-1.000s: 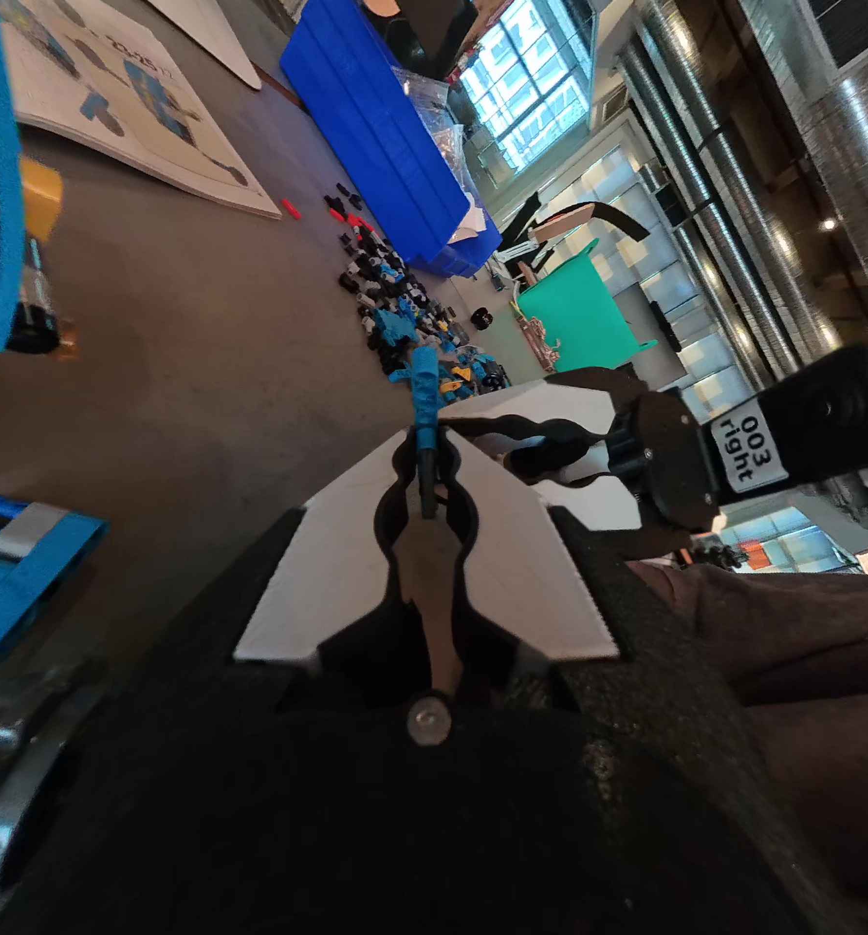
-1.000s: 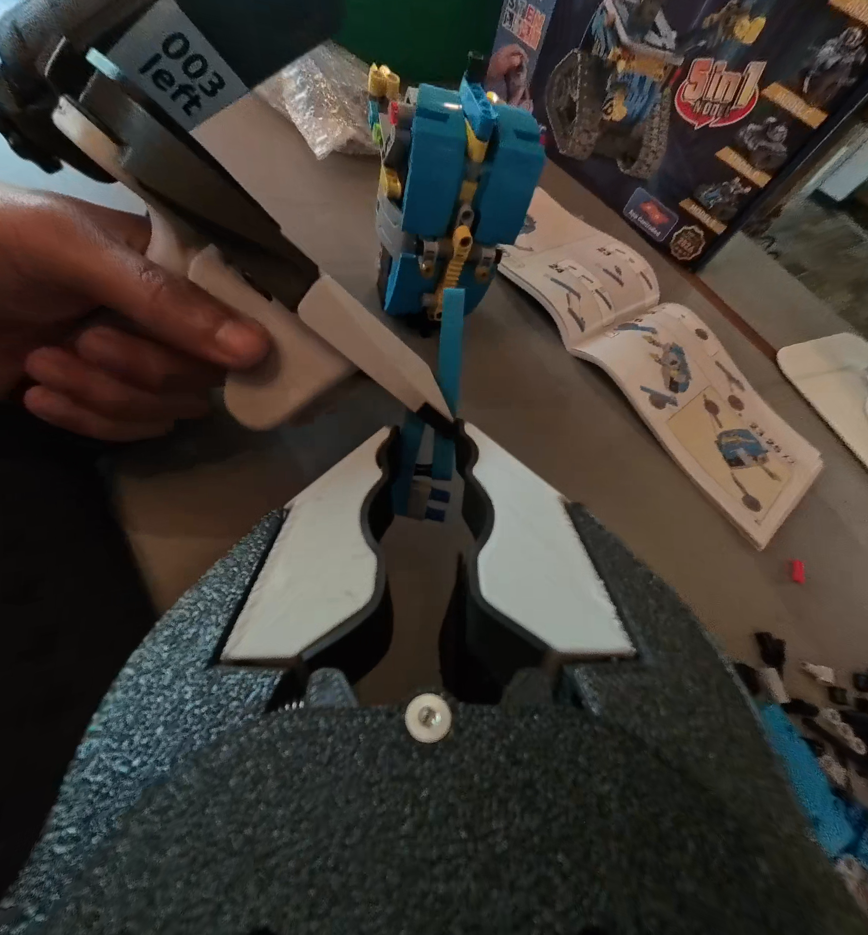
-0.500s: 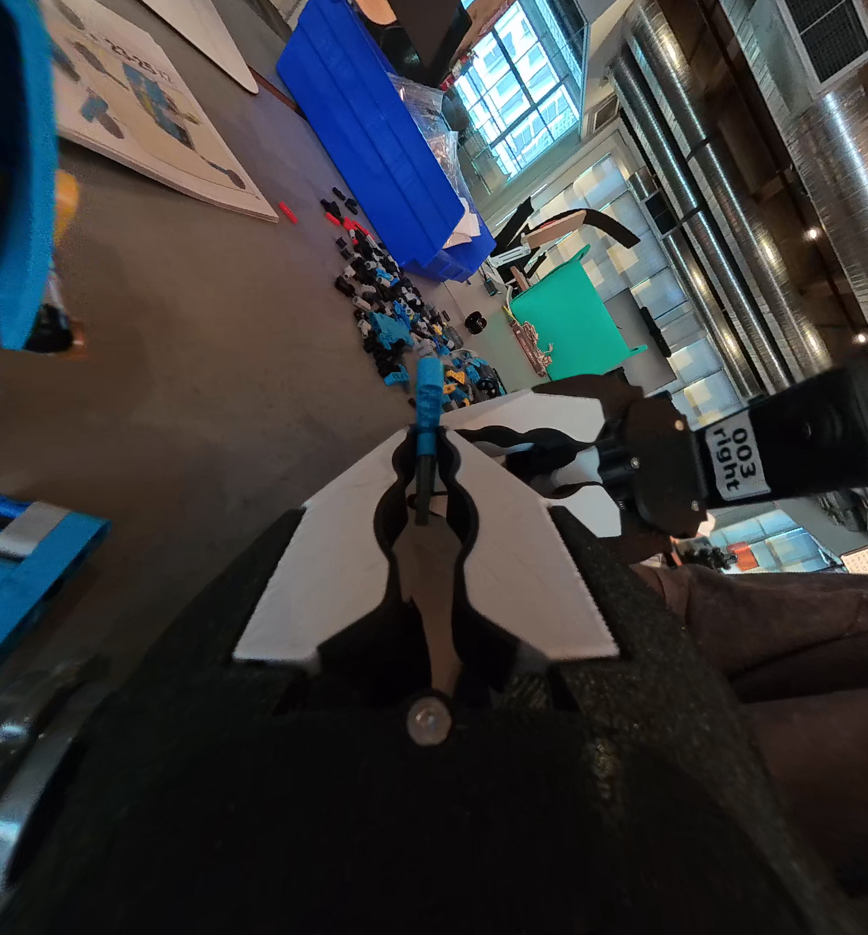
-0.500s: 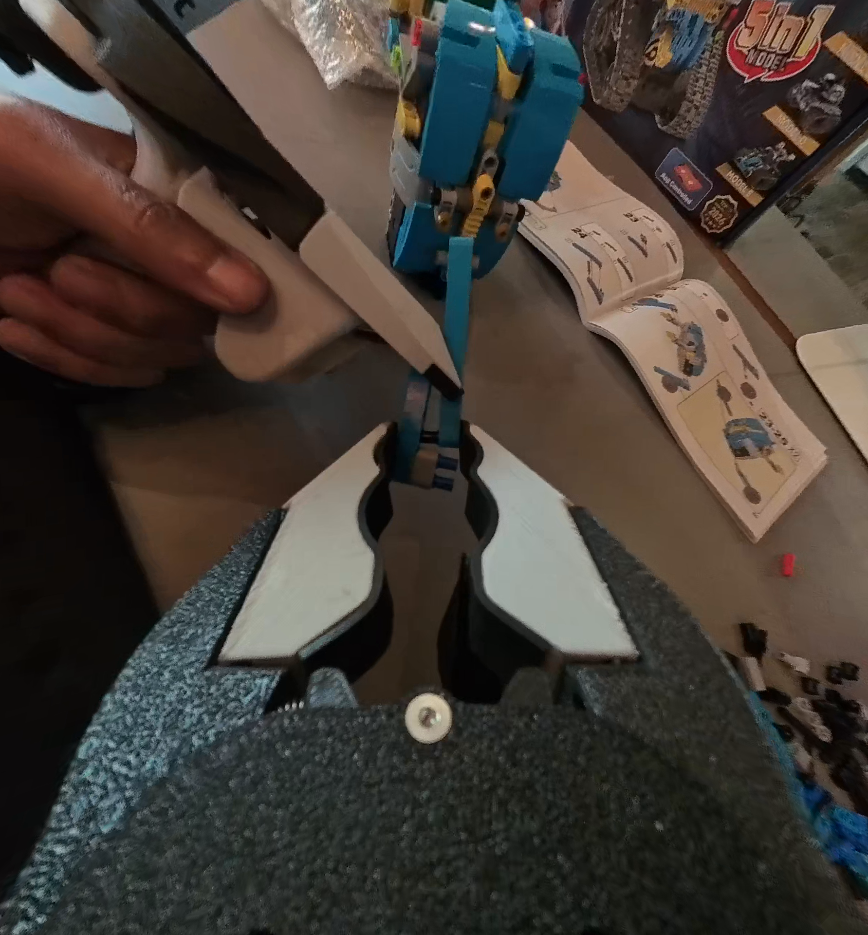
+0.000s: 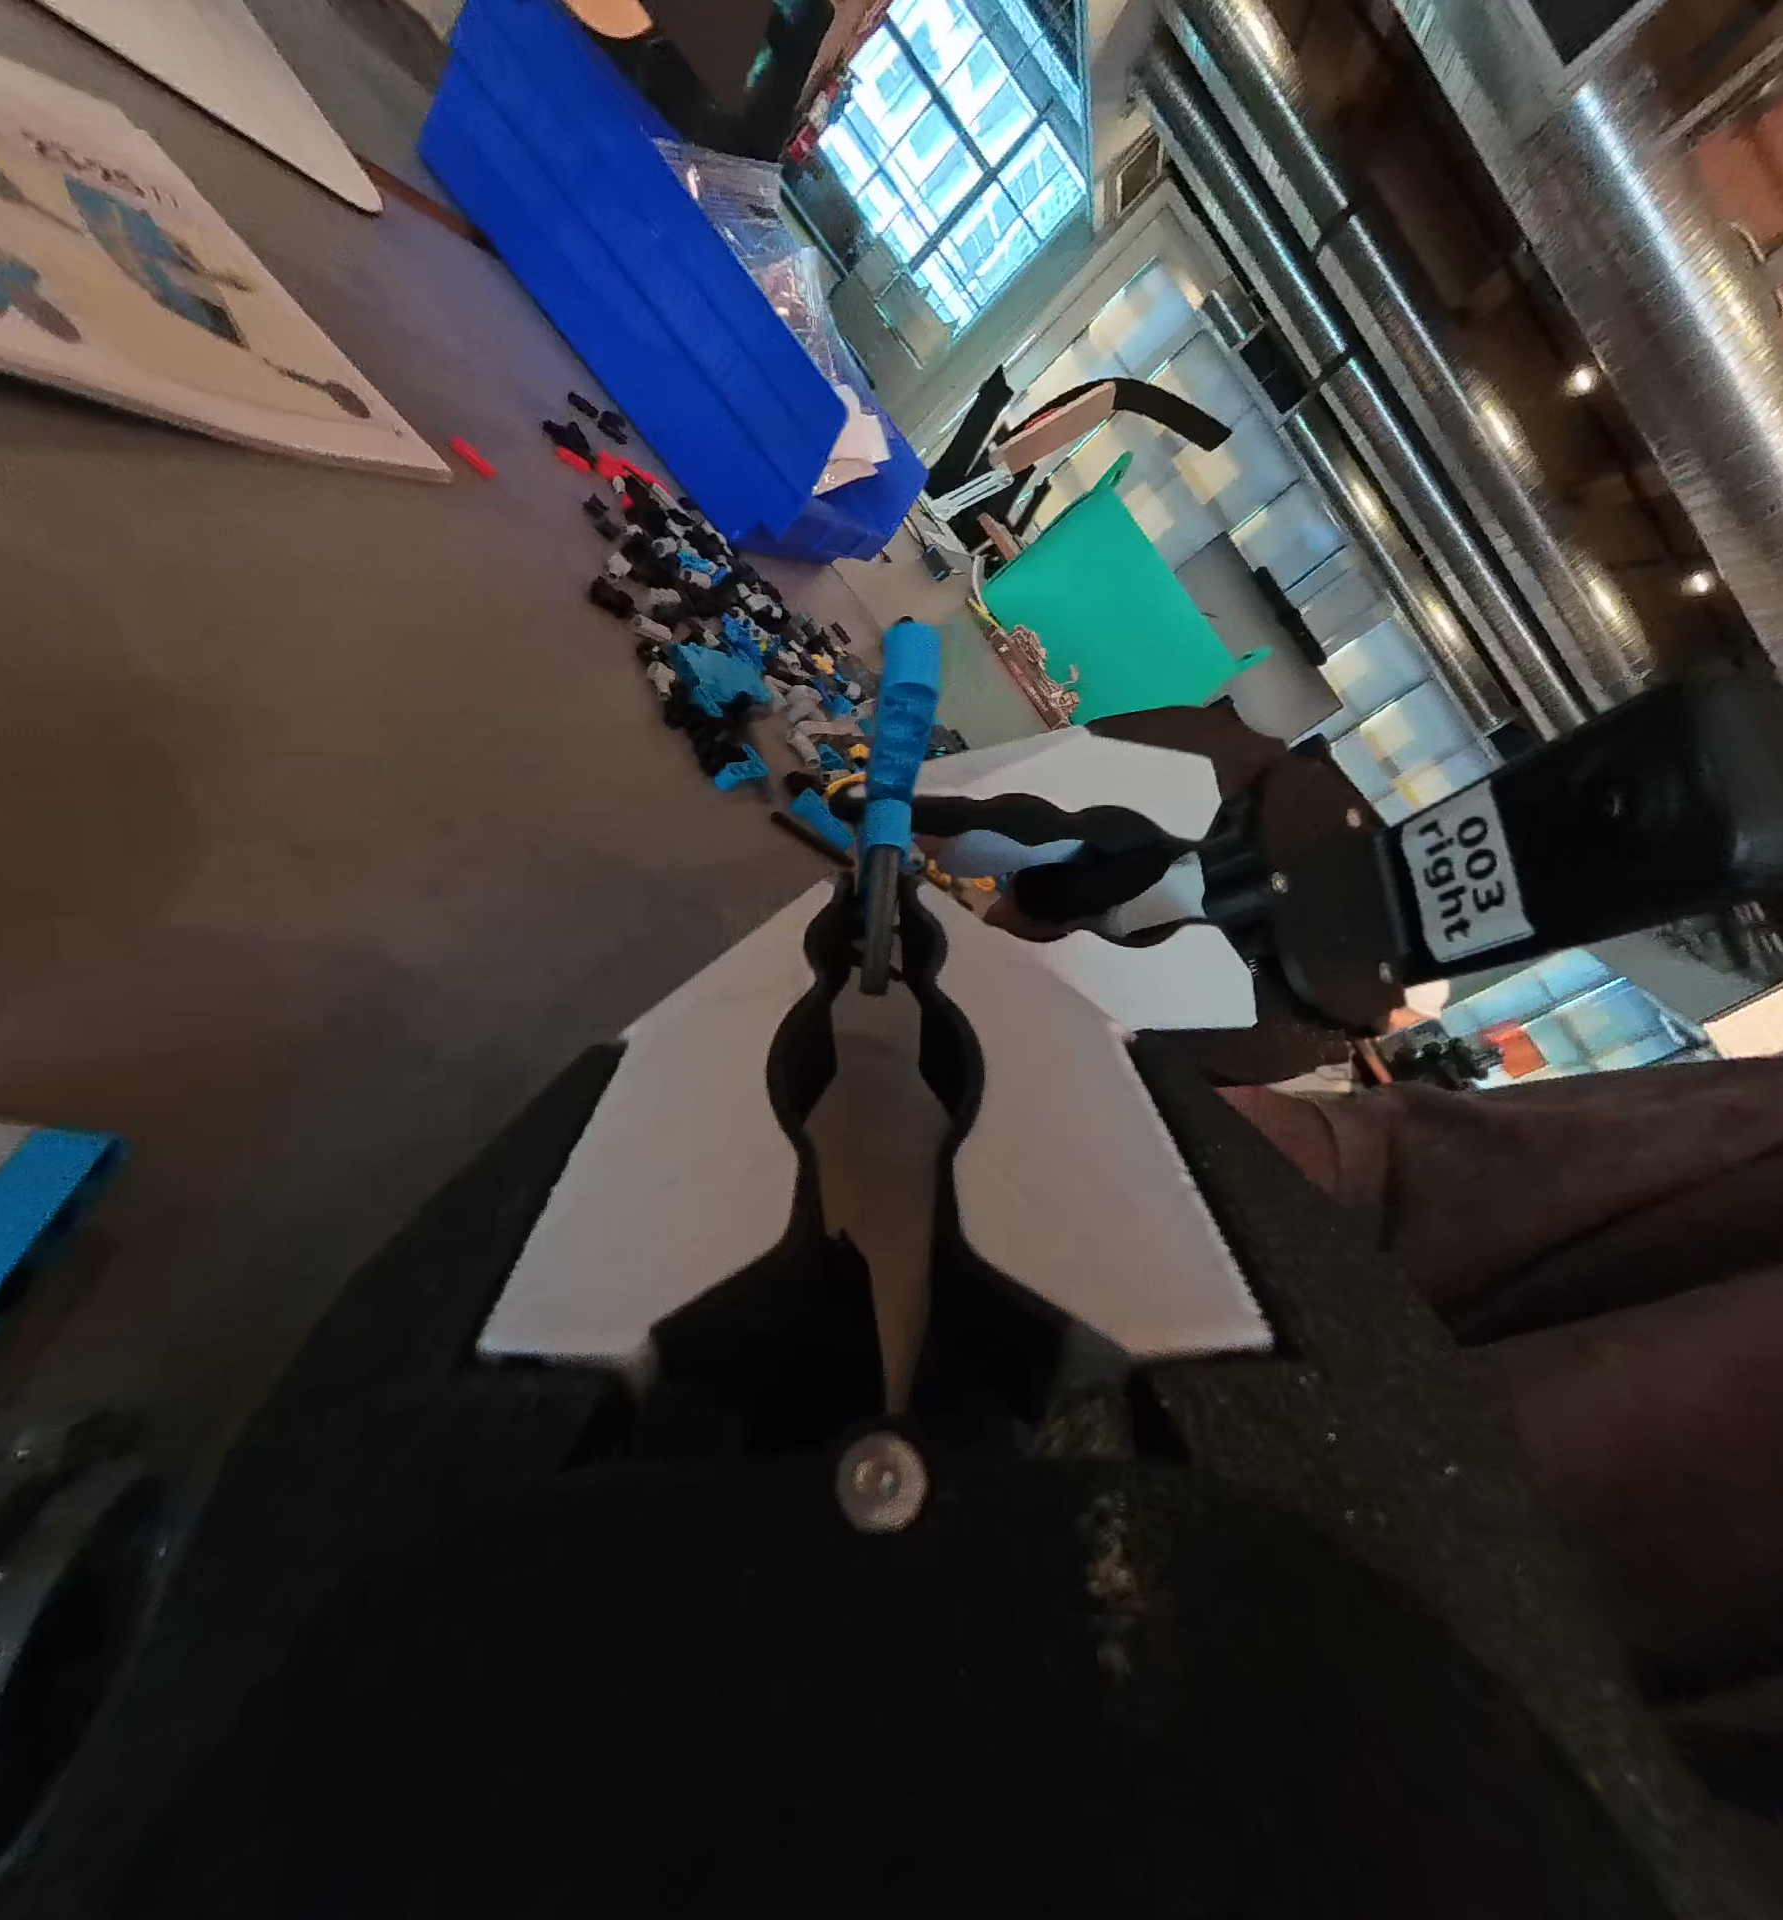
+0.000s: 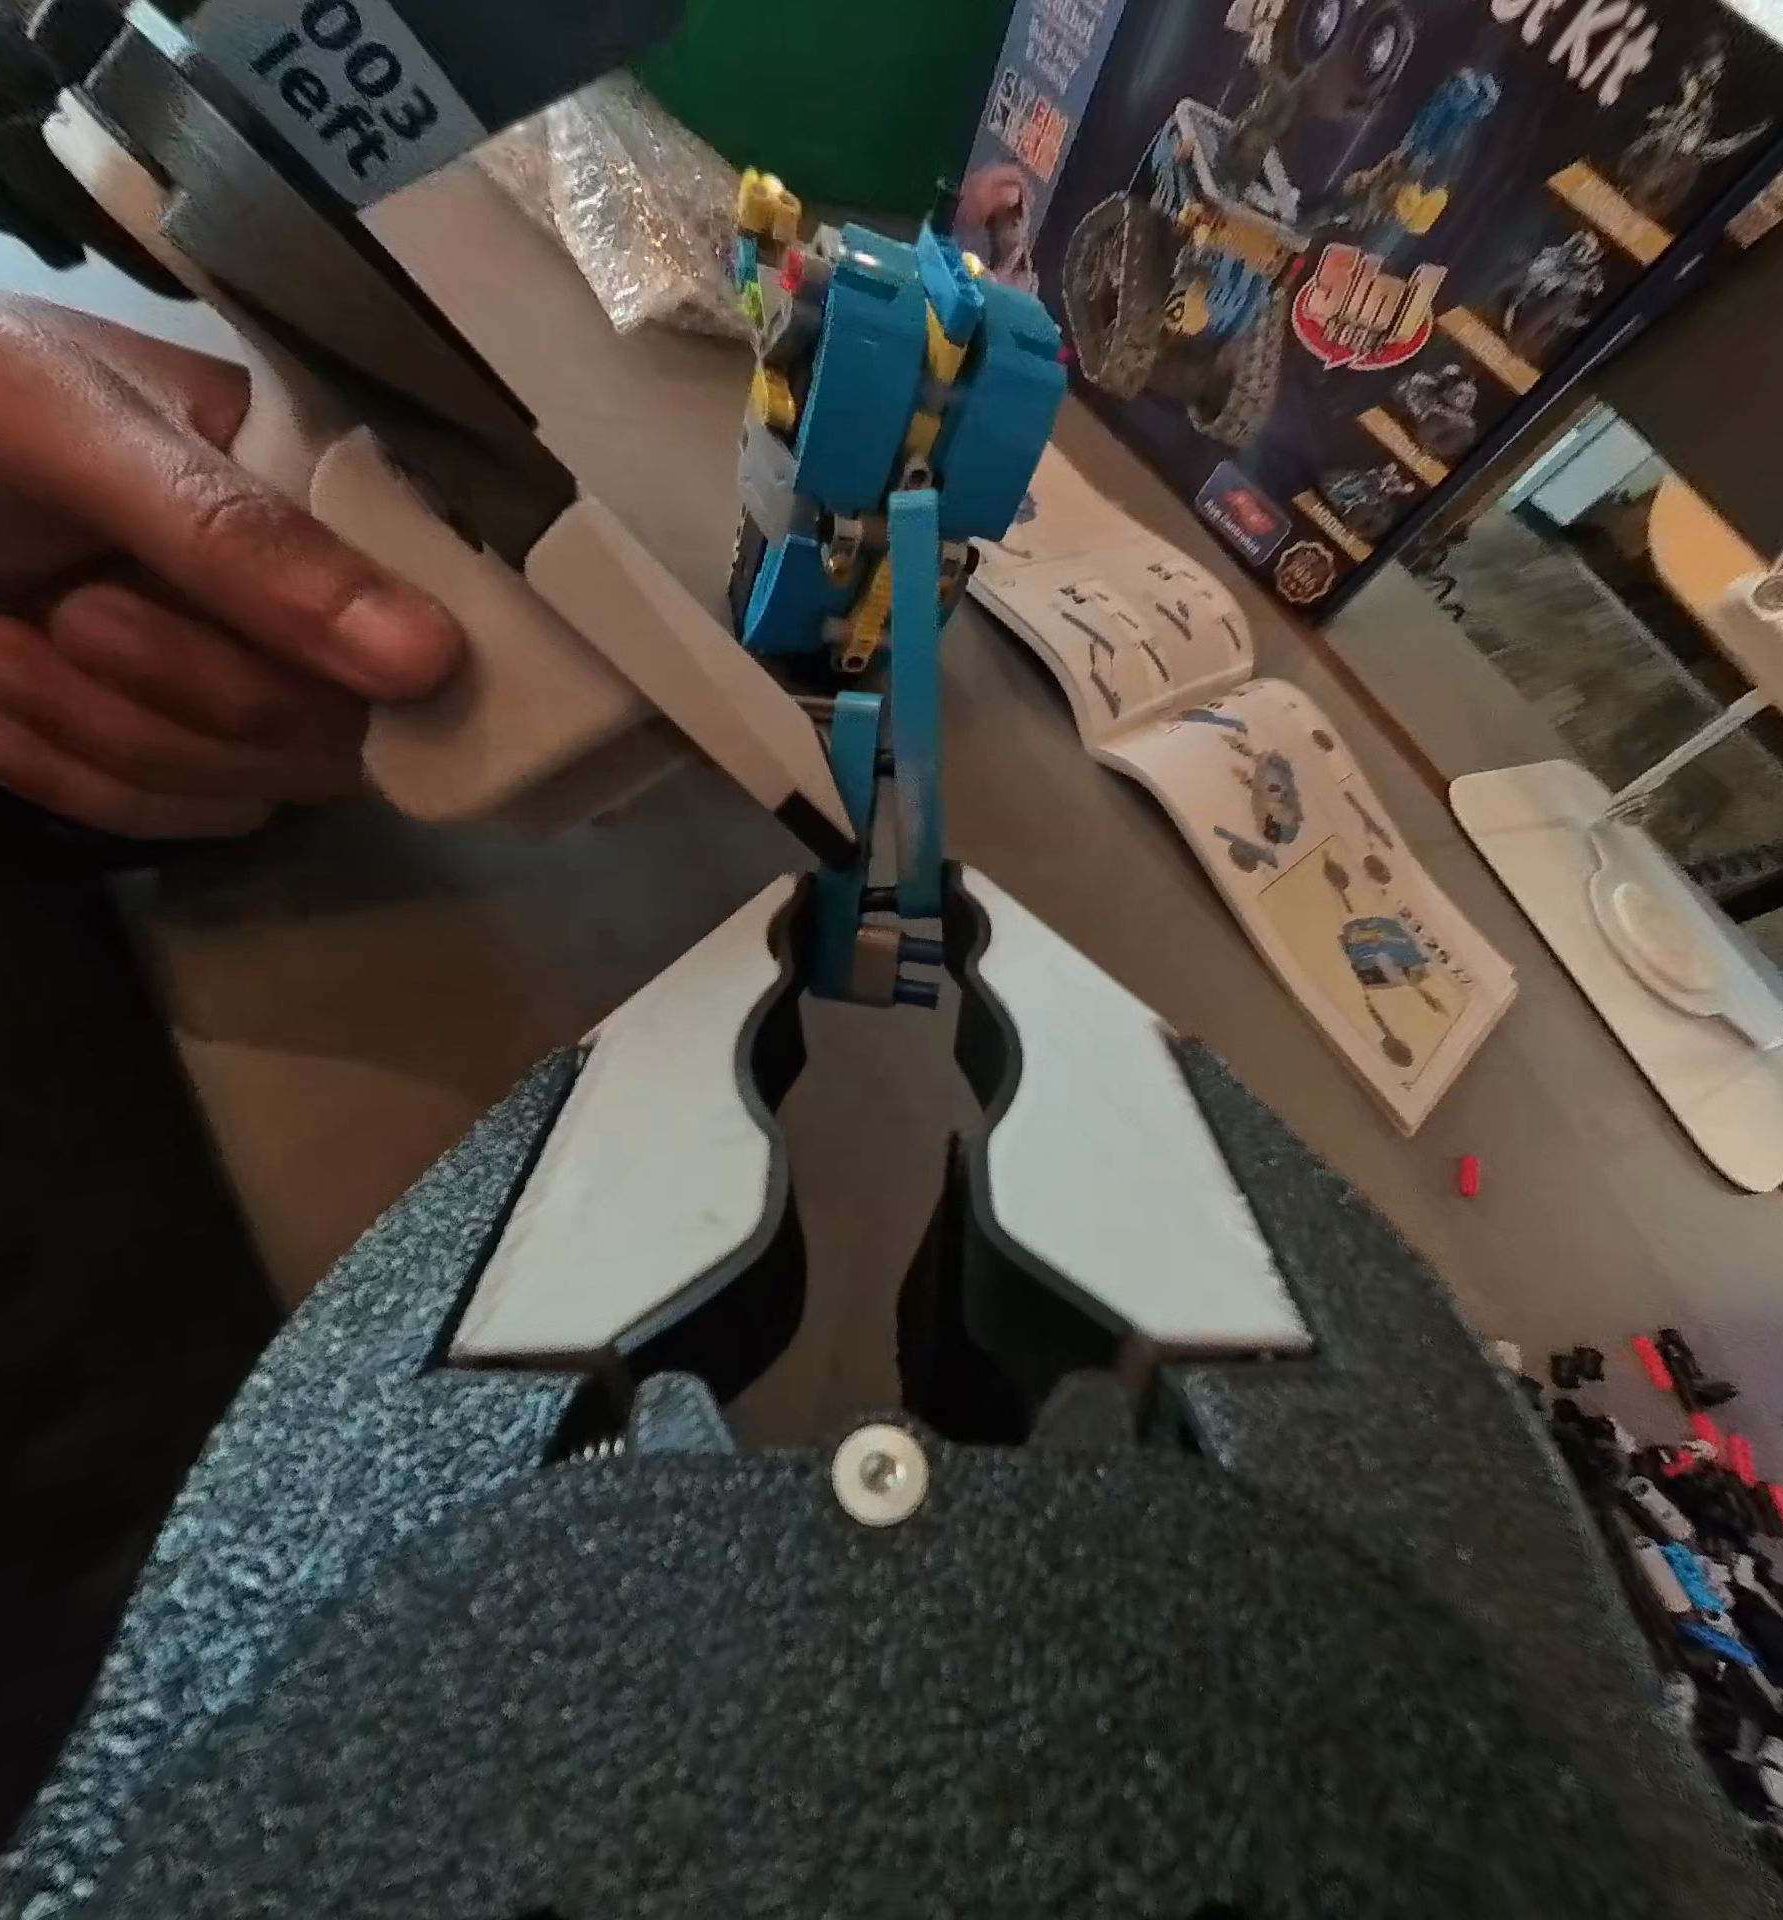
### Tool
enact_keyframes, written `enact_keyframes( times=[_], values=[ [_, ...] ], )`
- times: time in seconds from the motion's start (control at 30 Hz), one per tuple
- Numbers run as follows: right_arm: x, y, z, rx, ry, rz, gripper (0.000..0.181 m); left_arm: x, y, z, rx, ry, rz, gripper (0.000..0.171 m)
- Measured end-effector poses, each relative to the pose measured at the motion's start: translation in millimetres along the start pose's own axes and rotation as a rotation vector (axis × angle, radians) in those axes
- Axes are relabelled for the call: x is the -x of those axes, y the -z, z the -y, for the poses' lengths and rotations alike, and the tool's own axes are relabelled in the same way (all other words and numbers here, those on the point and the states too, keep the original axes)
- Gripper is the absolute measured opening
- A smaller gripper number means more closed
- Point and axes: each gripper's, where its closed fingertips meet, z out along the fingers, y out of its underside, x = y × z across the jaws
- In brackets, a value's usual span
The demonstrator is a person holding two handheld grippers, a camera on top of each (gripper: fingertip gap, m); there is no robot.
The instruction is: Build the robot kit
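Left wrist view: left gripper (image 5: 876, 914) fingers clenched on a blue beam assembly (image 5: 902, 727), above the grey tabletop (image 5: 243, 727) and loose brick pile (image 5: 721, 665).

Right wrist view: right gripper (image 6: 876, 935) fingers clamp the same assembly's lower end; blue model (image 6: 897, 447) stands behind, instruction booklet (image 6: 1282, 831) alongside.

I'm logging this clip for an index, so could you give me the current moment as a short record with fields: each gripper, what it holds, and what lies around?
left gripper: shut on the thin blue plastic beam, seen edge-on
right gripper: shut on the blue brick sub-assembly with dark pins
contact: left fingertip meets that sub-assembly
behind: blue and yellow brick model upright on grey table
nearby: open instruction booklet, printed kit box, loose small bricks pile, blue plastic bin
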Motion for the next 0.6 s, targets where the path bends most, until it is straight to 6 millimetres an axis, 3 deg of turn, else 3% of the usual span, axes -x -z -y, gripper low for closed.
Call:
enact_keyframes(
  times=[0.23,0.43,0.6],
  values=[
    [9.3,20.2,22.2,-0.106,-0.023,0.094,0.026,-27.5,11.4,3.9,-0.036,-0.171,-0.112,0.006],
    [18.3,51.3,43.3,-0.195,-0.297,0.445,0.032,-54.9,15.4,2.9,-0.058,-0.254,-0.239,0.006],
    [18.2,64.9,42.3,-0.201,-0.488,0.712,0.034,-66.2,16.3,-0.9,-0.048,-0.283,-0.295,0.007]
  ],
)
